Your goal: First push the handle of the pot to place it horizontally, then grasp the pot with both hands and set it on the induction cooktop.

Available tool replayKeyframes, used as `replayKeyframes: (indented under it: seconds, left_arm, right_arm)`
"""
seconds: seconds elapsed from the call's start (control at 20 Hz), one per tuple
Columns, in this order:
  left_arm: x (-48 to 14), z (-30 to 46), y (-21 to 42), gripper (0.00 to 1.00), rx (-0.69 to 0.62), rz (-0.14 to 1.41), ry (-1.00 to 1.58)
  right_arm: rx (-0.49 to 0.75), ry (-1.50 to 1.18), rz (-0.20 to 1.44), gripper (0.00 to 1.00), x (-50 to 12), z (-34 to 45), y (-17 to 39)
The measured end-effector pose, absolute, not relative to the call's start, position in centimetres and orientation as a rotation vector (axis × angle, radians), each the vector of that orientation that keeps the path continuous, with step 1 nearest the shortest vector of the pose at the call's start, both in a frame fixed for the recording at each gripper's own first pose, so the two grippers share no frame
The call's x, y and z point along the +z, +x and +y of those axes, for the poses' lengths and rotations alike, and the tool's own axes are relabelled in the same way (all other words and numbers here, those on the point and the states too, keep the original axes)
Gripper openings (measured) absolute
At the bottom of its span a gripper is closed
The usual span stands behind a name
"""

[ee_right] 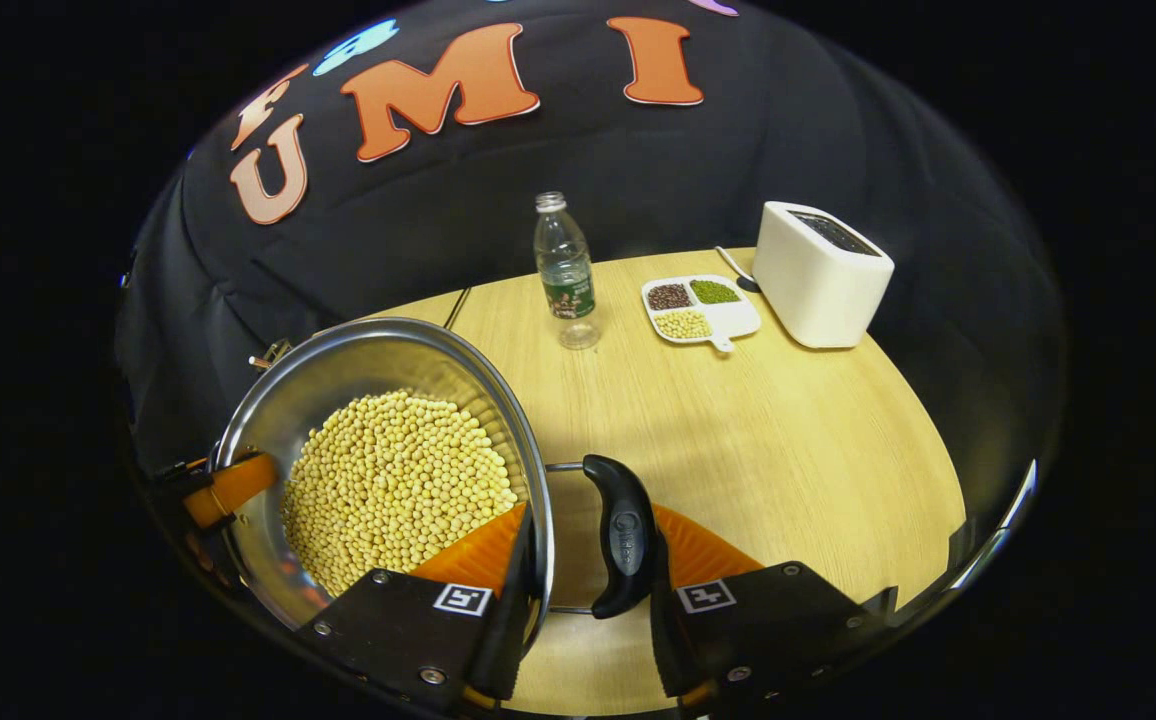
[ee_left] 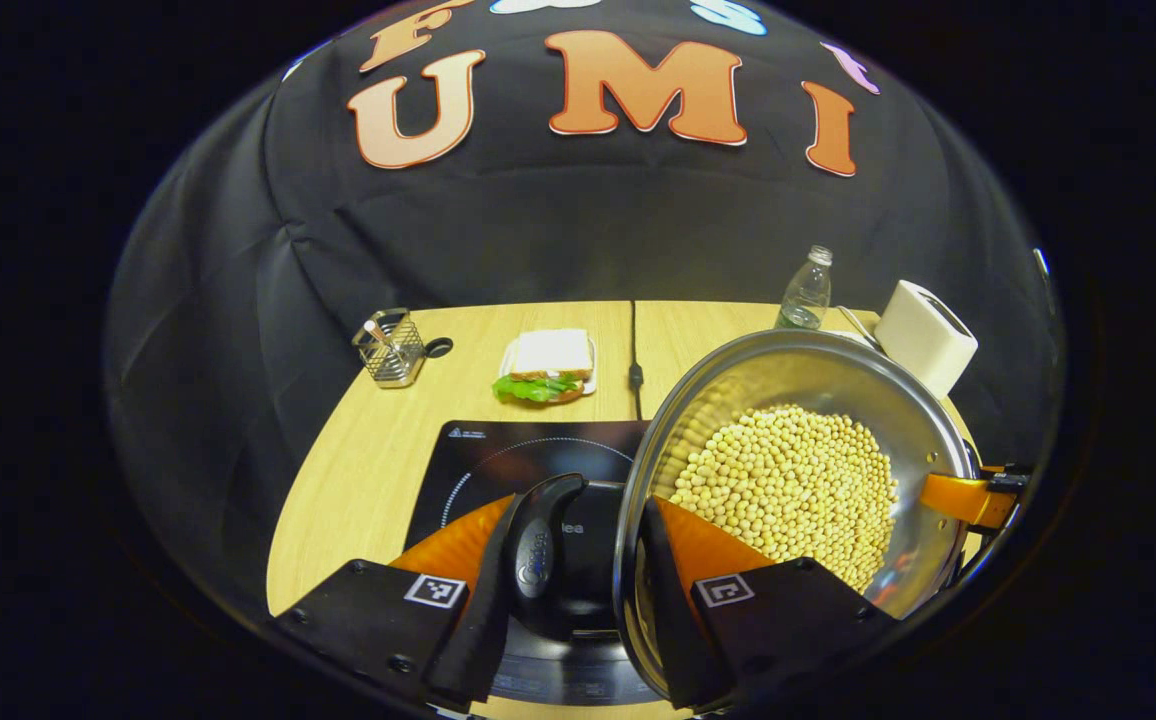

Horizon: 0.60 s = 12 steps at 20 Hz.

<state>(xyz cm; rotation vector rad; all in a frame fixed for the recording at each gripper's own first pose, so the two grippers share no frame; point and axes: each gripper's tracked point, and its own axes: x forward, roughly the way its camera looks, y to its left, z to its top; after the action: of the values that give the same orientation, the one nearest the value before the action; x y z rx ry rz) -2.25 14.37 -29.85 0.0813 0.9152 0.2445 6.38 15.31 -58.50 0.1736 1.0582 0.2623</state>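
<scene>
Closest to the lens in the left gripper view, the left gripper [ee_left: 578, 590] is clenched over the pot's [ee_left: 838, 400] near side: one finger lies outside the black side handle [ee_left: 538, 555], the other inside the steel wall against the soybeans [ee_left: 788, 490], so handle and rim are pinched between them. In the right gripper view the right gripper [ee_right: 583, 590] does the mirror job, one finger inside the pot [ee_right: 338, 370] beside the soybeans [ee_right: 393, 490], the other just outside the opposite black handle [ee_right: 623, 535], both pressing. Each view catches the far gripper's orange finger at the pot's opposite rim. Under and just ahead of the left gripper lies the black induction cooktop [ee_left: 508, 460], the pot overlapping its right part; whether the pot rests on it cannot be told. The surface is a pale wooden table [ee_right: 738, 450]. Beyond the left gripper sit a sandwich on a plate [ee_left: 548, 365], a wire holder [ee_left: 390, 347] further left, and a cable [ee_left: 634, 350]. Ahead of the right gripper stand a water bottle [ee_right: 564, 265], a divided tray of beans [ee_right: 700, 307] and a white toaster [ee_right: 821, 272]. Black cloth walls the booth behind the table.
</scene>
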Motion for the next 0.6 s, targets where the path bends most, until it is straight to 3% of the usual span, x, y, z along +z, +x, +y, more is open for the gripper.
replayKeyframes:
  seconds: [0.6]
  left_arm:
    - [-27.2,22.7,-1.6,0.69,0.293,0.881,0.043]
  right_arm:
    - [0.294,0.139,1.02,0.53,-57.7,14.8,7.2]
